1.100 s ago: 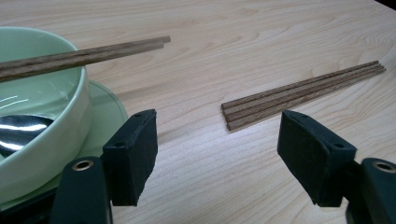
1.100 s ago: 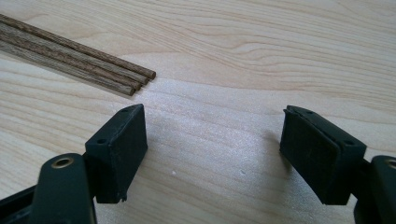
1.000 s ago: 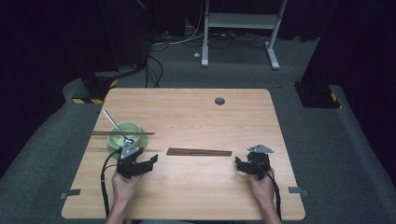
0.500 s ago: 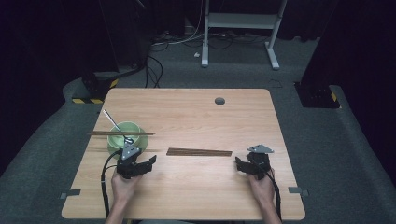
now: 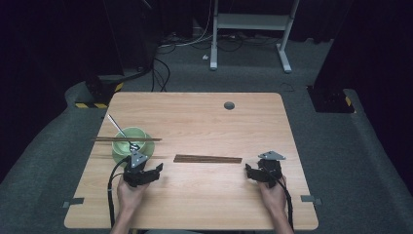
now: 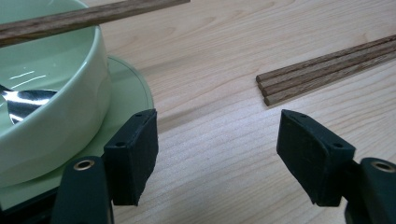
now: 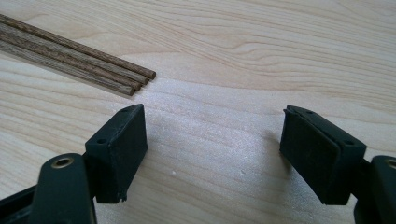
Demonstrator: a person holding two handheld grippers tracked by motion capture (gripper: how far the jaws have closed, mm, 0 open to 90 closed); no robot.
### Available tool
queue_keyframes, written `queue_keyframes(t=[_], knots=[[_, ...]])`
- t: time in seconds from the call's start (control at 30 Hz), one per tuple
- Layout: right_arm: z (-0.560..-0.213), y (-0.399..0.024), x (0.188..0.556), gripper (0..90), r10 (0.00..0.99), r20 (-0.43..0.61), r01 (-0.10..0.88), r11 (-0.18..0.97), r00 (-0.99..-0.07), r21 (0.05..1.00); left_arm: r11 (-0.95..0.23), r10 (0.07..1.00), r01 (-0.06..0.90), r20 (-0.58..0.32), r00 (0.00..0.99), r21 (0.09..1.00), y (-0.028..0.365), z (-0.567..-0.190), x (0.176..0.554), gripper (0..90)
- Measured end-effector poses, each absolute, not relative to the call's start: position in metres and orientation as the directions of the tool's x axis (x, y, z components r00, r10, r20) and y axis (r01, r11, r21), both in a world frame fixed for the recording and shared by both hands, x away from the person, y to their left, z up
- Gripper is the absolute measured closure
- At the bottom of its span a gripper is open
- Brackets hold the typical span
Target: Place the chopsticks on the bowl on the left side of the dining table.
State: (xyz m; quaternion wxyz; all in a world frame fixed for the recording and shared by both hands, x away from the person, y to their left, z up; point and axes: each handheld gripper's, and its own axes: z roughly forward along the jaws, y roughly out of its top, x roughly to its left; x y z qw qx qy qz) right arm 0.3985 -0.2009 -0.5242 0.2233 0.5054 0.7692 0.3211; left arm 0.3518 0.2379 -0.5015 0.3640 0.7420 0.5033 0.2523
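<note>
Wooden table (image 5: 204, 122) first, pale and wide, seen whole from the high view, with a small dark round hole (image 5: 229, 105) near its far edge. Dark floor around it, cables and a white metal frame (image 5: 251, 29) beyond (none of that visible from the gripper views, which show wood grain up close).

Green bowl (image 5: 130, 141) next, at the table's left, seated on a green saucer (image 6: 135, 88); saucer rim clear in the left gripper view, barely told apart from the bowl in the high view. Metal spoon (image 5: 121, 131) leaning out of the bowl toward the far left; shiny spoon end inside the bowl in the left gripper view. One pair of chopsticks (image 5: 127, 140) laid flat across the bowl's rim.

Loose bundle of chopsticks (image 5: 208, 159) flat on bare wood at mid-table, between the two grippers, touched by neither. Individual sticks countable only up close: blunt ends side by side in the left gripper view (image 6: 299, 74) and again, from the other end, in the right gripper view (image 7: 93, 65).

Left gripper (image 5: 146, 173) low over the table just beside the bowl, jaws wide apart, bare wood between them (image 6: 217, 149). Right gripper (image 5: 258, 174) near the bundle's right end, jaws likewise spread wide and holding nothing (image 7: 212, 154).
</note>
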Motion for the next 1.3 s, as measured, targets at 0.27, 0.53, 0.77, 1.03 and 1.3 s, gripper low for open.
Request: queue_keyframes(t=[0.27,0.53,0.77,1.03,1.3], knots=[[-0.524,-0.201,0.399,22.5,0.921,-0.019,0.634,0.283,-0.389,0.72,-0.221,0.937,0.578,0.007,0.349,0.786,0.242,-0.509,0.355,30.4],[-0.524,-0.201,0.399,22.5,0.921,-0.019,0.634,0.283,-0.389,0.719,-0.239,0.942,0.592,0.036,0.334,0.77,0.243,-0.515,0.358,30.7],[-0.524,-0.201,0.399,22.5,0.921,-0.019,0.634,0.283,-0.389,0.719,-0.241,0.945,0.601,0.044,0.324,0.762,0.242,-0.521,0.36,31.1],[-0.524,-0.201,0.399,22.5,0.921,-0.019,0.634,0.283,-0.389,0.72,-0.228,0.95,0.616,0.034,0.31,0.754,0.244,-0.527,0.363,31.1],[-0.524,-0.201,0.399,22.5,0.921,-0.019,0.634,0.283,-0.389,0.72,-0.225,0.951,0.619,0.03,0.309,0.752,0.246,-0.527,0.363,31.1]])
